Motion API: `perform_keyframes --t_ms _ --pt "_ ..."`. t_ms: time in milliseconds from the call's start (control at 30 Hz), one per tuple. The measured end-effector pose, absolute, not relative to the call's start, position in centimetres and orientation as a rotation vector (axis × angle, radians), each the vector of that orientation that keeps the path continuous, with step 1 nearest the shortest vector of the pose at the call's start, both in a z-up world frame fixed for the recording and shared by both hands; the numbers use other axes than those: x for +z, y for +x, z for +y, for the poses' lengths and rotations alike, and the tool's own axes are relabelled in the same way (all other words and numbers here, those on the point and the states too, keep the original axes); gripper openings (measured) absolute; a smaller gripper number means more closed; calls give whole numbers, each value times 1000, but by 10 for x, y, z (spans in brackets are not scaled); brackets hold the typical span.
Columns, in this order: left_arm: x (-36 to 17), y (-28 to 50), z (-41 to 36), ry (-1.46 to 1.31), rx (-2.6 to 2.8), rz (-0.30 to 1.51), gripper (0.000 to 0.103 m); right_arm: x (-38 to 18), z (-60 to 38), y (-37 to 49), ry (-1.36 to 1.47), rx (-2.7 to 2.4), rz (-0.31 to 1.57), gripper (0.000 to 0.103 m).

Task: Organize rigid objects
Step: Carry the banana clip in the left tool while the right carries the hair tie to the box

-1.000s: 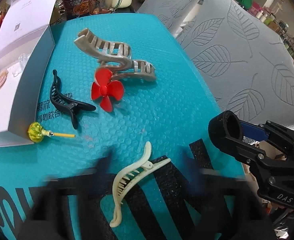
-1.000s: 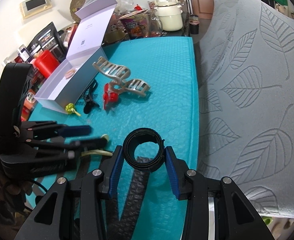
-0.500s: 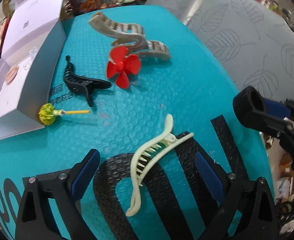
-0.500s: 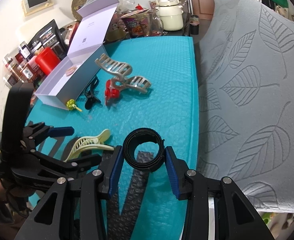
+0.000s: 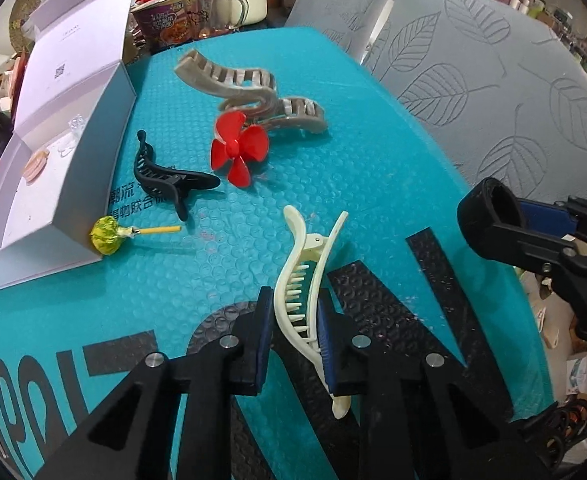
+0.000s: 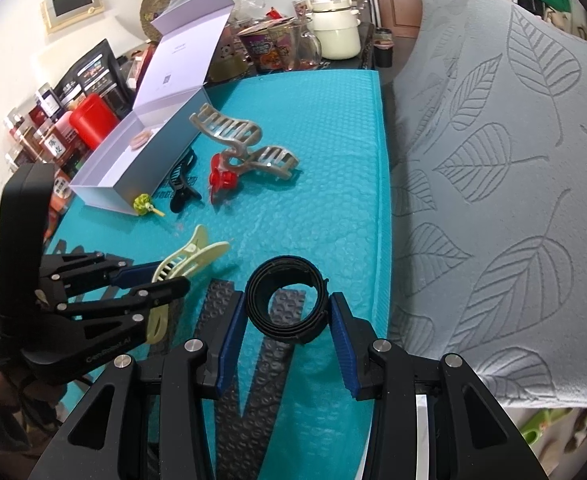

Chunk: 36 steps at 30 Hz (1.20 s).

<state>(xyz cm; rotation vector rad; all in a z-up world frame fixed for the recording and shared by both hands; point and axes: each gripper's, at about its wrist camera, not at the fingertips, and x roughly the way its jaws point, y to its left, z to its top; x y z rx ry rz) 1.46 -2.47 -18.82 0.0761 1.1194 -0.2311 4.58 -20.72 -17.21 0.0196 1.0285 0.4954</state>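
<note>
My left gripper (image 5: 293,336) is shut on a cream hair clip (image 5: 305,280) over the teal mat; the clip also shows in the right wrist view (image 6: 185,264). My right gripper (image 6: 287,332) is shut on a black coiled strap ring (image 6: 287,306), seen from the left wrist view (image 5: 489,212) at the right. Further back lie a black hair clip (image 5: 165,180), a red propeller (image 5: 237,148), a large grey claw clip (image 5: 249,88) and a yellow-wrapped lollipop (image 5: 109,234). An open white box (image 5: 45,168) stands at the left.
The teal bubble mat (image 5: 333,184) covers the table. Grey leaf-patterned cushions (image 6: 493,160) run along the right edge. Cups, a noodle bowl and a cream kettle (image 6: 335,28) crowd the far end. Bottles and a red can (image 6: 91,120) stand left of the box.
My left gripper has moved forward over the cream hair clip and closed on it; the clip now stands on edge between the fingers. The right gripper has kept hold of the strap ring.
</note>
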Motion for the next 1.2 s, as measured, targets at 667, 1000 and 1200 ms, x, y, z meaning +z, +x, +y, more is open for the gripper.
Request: perform_keyframes --t_ms 667,1000,1200 --pt "-103 -32 -17 -2 -143 1015 21 -110 -199 15 -25 608 965 41" --pt "-66 -78 2 -66 -9 950 21 -77 -177 -11 -88 753 910 41" --pt "-53 -103 16 -113 69 934 21 -70 -160 -28 -114 857 921 41"
